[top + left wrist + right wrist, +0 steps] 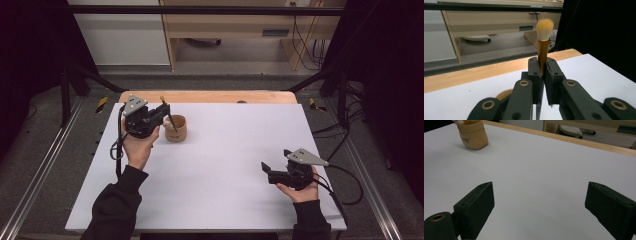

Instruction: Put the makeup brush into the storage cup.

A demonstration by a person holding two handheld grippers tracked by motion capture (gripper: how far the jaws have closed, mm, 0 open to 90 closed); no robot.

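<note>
The left tool (543, 75) grips a brush (543, 42) upright, bristles up, its tip just above the cup (176, 128) below. The right tool (539, 207) gapes wide and empty over the bench (225, 165). The pickup looks done; lowering the brush into the cup and letting go remain.

It looked like a lab or recording studio. A white board (225, 170) lay on a wooden table (210, 96) inside a black metal frame (200, 10), with dark curtains (30, 60) at both sides. Metal rails (40, 170) ran along a grey carpeted floor (60, 180), cables (307, 45) hung by plain wooden furniture (225, 25) behind, and yellow-black tape (101, 104) marked the floor.
</note>
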